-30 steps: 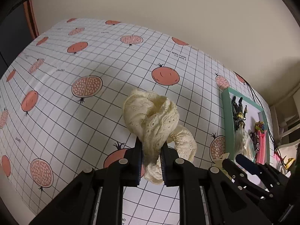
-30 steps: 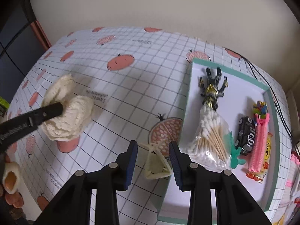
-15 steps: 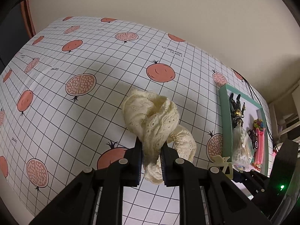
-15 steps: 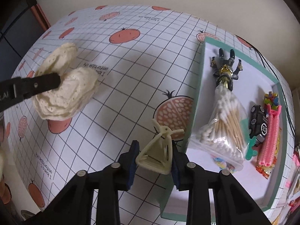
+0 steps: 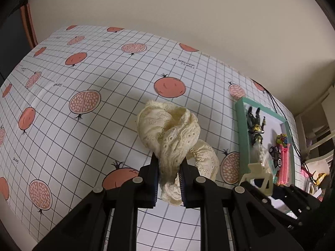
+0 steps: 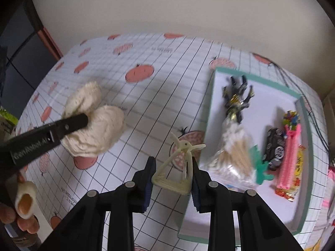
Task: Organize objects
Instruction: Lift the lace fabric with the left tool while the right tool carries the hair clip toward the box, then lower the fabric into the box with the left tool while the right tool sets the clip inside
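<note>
Clamping cream lace [image 5: 173, 138], the left tool [image 6: 62, 128] apparently reads "GenRobot.AI"; right tool [image 6: 171, 179] grips 1 clip [image 6: 180, 167].

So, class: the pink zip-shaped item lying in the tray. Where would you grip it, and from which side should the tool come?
Grip the pink zipper item at mid-length, across its narrow width, coming straight down from above. It lies flat and long in the teal tray, with the black toy car close on one flank and the tray wall near the other, so a side approach looks cramped.

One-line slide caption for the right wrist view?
Right gripper holds a cream hair claw clip above the tablecloth, beside the teal tray of small items.
</note>
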`<move>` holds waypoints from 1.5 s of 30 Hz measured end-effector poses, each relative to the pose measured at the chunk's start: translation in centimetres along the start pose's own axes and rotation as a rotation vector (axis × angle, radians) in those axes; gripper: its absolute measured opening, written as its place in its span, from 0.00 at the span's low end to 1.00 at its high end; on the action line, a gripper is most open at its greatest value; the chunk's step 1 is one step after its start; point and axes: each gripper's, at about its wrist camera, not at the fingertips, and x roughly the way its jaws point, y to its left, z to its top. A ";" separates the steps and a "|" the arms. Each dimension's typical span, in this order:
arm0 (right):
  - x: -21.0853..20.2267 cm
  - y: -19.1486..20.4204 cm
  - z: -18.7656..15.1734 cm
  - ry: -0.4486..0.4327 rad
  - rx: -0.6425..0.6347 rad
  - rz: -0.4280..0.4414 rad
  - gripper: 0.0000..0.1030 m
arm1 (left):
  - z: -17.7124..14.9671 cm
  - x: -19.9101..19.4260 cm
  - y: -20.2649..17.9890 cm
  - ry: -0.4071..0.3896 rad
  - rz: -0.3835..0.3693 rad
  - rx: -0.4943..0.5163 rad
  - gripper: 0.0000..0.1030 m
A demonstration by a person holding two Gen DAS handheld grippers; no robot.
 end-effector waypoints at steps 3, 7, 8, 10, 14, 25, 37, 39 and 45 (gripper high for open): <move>-0.9 -0.9 0.1 -0.022 0.021 -0.009 0.31 | -0.1 -0.2 -1.1 -0.004 -0.019 0.013 0.17; -1.7 -2.3 -0.4 -0.034 0.047 -0.033 0.31 | -0.3 -0.3 -2.7 -0.007 -0.039 0.031 0.17; -1.8 -2.7 -0.5 -0.035 0.055 -0.038 0.31 | -0.4 -0.4 -3.1 -0.006 -0.048 0.035 0.17; -2.1 -3.5 -0.9 -0.037 0.065 -0.051 0.31 | -0.7 -0.4 -4.1 -0.004 -0.066 0.049 0.17; -2.6 -5.2 -1.6 -0.033 0.088 -0.080 0.31 | -1.4 -0.5 -6.4 -0.001 -0.090 0.097 0.17; -4.1 -9.9 -3.7 -0.020 0.145 -0.131 0.31 | -4.0 -0.3 -12.1 0.030 -0.143 0.234 0.17; -3.0 -13.7 -5.5 0.037 0.226 -0.167 0.32 | -6.9 2.1 -16.1 0.118 -0.172 0.327 0.21; -2.9 -13.8 -5.6 0.039 0.231 -0.165 0.32 | -7.2 2.4 -16.4 0.133 -0.167 0.329 0.27; -3.0 -13.5 -5.3 0.032 0.227 -0.165 0.37 | -7.0 1.7 -16.5 0.117 -0.182 0.331 0.44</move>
